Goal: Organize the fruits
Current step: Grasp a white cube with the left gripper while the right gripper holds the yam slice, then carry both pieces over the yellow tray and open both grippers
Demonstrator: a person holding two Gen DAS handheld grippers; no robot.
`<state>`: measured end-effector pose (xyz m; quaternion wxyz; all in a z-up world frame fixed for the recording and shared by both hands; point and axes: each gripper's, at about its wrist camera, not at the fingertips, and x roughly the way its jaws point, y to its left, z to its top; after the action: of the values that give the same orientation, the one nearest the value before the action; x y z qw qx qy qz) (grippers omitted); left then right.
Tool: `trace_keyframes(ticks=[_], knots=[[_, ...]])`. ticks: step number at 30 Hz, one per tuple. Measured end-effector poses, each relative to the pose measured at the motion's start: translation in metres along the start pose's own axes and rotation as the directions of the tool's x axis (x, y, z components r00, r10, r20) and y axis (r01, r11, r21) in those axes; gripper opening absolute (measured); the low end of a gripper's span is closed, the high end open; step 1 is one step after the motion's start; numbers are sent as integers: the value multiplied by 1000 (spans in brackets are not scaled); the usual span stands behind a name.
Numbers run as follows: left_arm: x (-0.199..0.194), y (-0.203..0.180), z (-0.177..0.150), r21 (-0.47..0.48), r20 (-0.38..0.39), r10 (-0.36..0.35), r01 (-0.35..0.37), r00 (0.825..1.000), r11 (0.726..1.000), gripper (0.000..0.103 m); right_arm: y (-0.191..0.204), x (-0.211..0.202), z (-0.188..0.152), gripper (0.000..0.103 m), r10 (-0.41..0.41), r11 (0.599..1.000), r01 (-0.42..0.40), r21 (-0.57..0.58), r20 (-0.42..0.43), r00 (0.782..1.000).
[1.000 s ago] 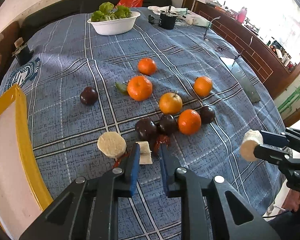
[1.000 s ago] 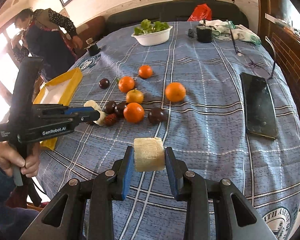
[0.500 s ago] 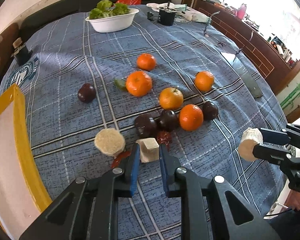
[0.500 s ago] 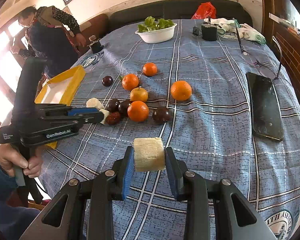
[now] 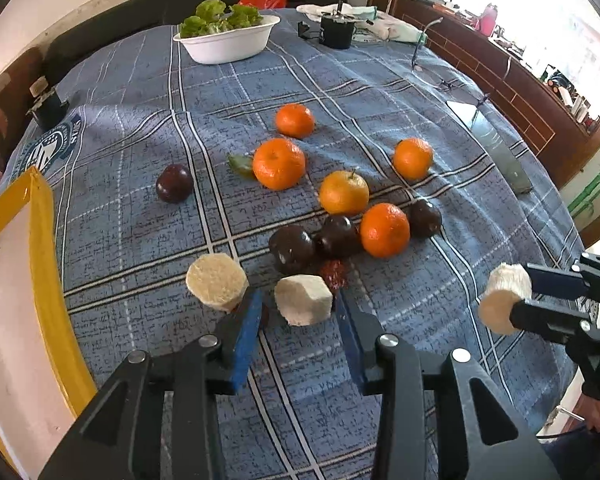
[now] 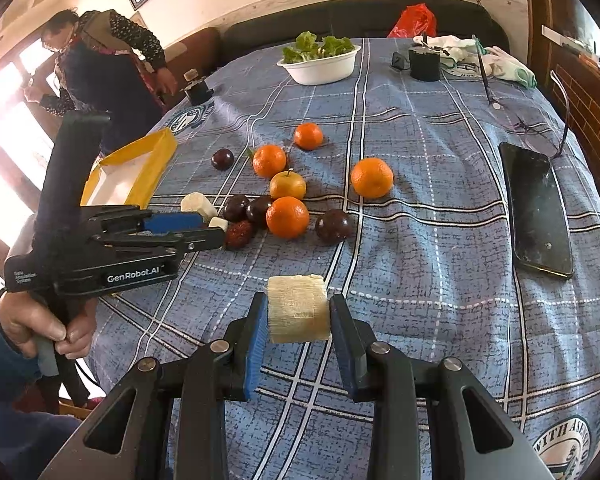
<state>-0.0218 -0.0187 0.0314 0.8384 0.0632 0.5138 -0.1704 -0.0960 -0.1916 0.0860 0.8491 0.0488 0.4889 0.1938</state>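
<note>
Several oranges (image 5: 278,163) and dark plums (image 5: 174,183) lie on the blue checked tablecloth (image 5: 140,216). My left gripper (image 5: 298,312) is open, its jaws on either side of a small pale cut piece (image 5: 303,299) lying on the cloth. A second round pale piece (image 5: 216,281) sits just left of it, and a red fruit (image 5: 334,273) just behind. My right gripper (image 6: 298,314) is shut on a pale cylindrical piece (image 6: 298,308), held above the cloth; it also shows in the left wrist view (image 5: 504,298).
A yellow-rimmed tray (image 5: 44,264) lies at the left edge. A white bowl of greens (image 5: 228,42) and a black cup (image 5: 336,34) stand at the back. A phone (image 6: 536,208) lies at the right. A person (image 6: 104,72) stands beyond the table's left side.
My left gripper has moved forward and opened wider, so its jaws now stand on either side of the small pale piece. My right gripper has kept its hold on the cylindrical piece.
</note>
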Motion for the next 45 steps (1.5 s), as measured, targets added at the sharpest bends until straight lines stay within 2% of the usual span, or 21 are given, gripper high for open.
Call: trace_keyframes(ticks=[5,8,14,21,28,45], knots=[[6,-5,4,16,17,18,-18,1000,1000,36,1,-1,-1,34,5,1000,-5,-5,0,1000],[3,-9,2,34,31,45,-46,999,998,20,1,-3,-4,34,5,1000,-5,-3,4,1000],[-2,4,-6,-41,19,15,-15,1000,999,16,-2,-6,-6,34,7,1000,-7,10,11,1000],[-17,10,-21,-96,33,-13,16,999,995,16,-1,-4,-8,34,20,1000,-20,13,8,1000],[-31,8,-29,-106,48,-26,31,998,994,16,12,5,-6,34,49,999,-49,-15,-6,999],[-79,57,-45,-250,130,32,1,991,968,16,53,31,14,34,127,986,-131,-105,-42,991]])
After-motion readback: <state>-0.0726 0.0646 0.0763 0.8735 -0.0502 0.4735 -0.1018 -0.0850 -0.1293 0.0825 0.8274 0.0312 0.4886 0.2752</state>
